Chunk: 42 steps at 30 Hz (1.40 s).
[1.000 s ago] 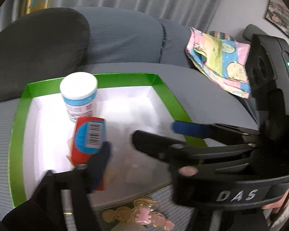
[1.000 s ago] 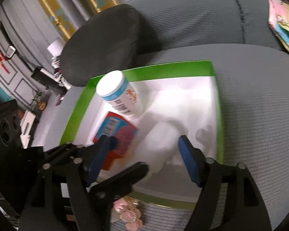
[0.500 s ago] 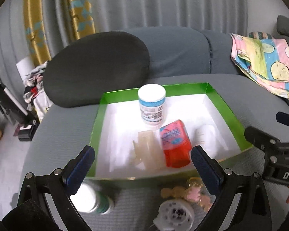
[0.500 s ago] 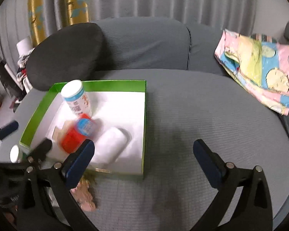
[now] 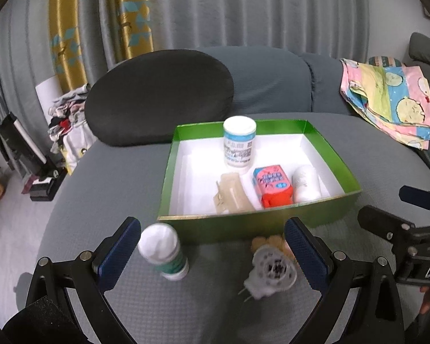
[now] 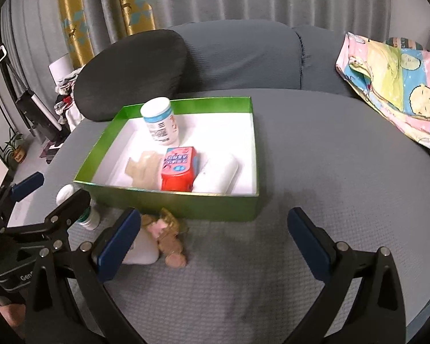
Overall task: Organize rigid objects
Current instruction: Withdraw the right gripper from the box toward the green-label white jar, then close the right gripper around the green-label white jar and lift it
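The left claw [image 5: 212,246] stands with its jaws wide apart and nothing between the pads; it hangs over the sofa seat [image 5: 106,189] in front of the green box [image 5: 243,223], likely positioned to collect a remaining item.

Left to right in the left wrist view, outside the box: the green-banded bottle [image 5: 164,250] stands upright, leaning slightly, long axis near vertical, cap up. The white plug adapter [image 5: 272,271] lies flat, prongs pointing toward the camera.

Inside the box, gathered as sorted items: the beige clip [image 5: 233,192] lies flat, long axis running front to back. The blue-labelled jar [image 5: 239,144] stands upright at the rear. The red carton [image 5: 273,190] lies front to back. The white cylinder [image 5: 305,183] lies on its side, parallel to it.

The right claw [image 6: 212,240] is equally spread and empty, hanging over bare seat.
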Available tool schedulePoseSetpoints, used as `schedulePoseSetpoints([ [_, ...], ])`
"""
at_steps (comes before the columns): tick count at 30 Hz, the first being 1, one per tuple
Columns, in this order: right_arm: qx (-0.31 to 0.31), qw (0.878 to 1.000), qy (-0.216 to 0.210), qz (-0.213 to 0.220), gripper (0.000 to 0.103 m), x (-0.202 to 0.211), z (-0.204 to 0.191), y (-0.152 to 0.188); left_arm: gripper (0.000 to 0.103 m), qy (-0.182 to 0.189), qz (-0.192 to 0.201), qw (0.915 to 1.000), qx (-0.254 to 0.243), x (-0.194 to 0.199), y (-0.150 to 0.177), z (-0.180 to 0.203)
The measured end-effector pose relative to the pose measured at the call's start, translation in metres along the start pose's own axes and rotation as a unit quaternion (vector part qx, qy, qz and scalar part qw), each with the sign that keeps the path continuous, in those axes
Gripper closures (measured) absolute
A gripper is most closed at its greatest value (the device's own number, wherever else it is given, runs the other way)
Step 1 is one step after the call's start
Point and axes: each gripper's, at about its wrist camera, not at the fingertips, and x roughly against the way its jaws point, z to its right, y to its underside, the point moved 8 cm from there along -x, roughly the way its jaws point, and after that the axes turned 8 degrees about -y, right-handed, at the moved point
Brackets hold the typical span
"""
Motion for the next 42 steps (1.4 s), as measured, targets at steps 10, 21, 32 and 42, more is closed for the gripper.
schedulePoseSetpoints([
  [10, 0.007, 0.999, -0.034, -0.027, 0.001, -0.005, -0.033, 0.026, 0.003, 0.008, -0.035, 0.9993, 0.013, 0.004, 0.047, -0.030],
  [21, 0.025, 0.996, -0.071, -0.055, 0.001, -0.020, -0.063, 0.043, 0.003, 0.026, -0.073, 0.9963, 0.037, -0.010, 0.080, -0.052],
  [32, 0.084, 0.985, -0.135, -0.070, 0.002, -0.050, -0.123, 0.038, 0.003, 0.086, -0.077, 0.9915, 0.060, -0.024, 0.081, -0.056],
  [42, 0.115, 0.971, -0.182, -0.104, 0.019, -0.086, -0.160, 0.030, 0.003, 0.148, -0.071, 0.9843, 0.064, -0.037, 0.071, -0.053],
])
